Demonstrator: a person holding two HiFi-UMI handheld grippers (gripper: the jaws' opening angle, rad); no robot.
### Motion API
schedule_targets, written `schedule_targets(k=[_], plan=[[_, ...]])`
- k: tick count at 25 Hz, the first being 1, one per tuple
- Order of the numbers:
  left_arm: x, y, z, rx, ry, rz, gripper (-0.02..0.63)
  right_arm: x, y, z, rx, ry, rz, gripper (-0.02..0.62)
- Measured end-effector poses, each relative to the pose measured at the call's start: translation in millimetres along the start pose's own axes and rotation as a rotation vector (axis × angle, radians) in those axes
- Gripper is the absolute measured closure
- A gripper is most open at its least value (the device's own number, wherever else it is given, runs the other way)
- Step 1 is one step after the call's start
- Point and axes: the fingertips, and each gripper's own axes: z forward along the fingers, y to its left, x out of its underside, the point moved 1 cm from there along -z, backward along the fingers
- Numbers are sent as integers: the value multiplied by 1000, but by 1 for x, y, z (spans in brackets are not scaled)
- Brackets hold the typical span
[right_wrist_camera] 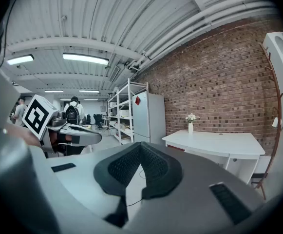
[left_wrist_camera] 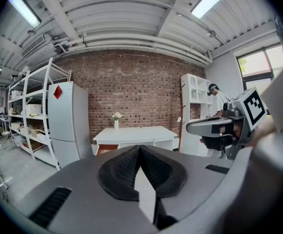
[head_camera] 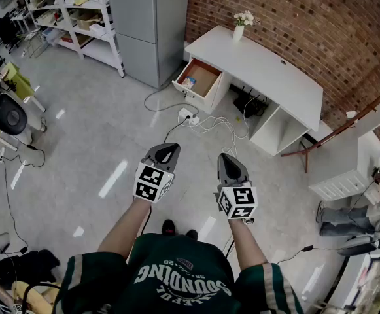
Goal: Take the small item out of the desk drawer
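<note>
Approach stage. The left gripper and right gripper are held side by side, each with jaws pressed together and gripping nothing. The small item lies in the open drawer of the white desk, well ahead of both. Advisable: close in first, then part one gripper's jaws and descend from above.

A: Near the brick wall?
B: Shows grey refrigerator, just beside white shelving.
A: On the floor?
B: Shows power strip amid loose white cables.
</note>
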Motion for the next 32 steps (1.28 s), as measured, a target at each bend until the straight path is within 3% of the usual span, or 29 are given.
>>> schedule_targets(k=[8,32], plan=[[6,6,-11,4,-52,12,591,3,1,-5,5,-70,-14,571],[21,55,-7,22,-40,-11,591,12,8,27,30,-44,1,571]])
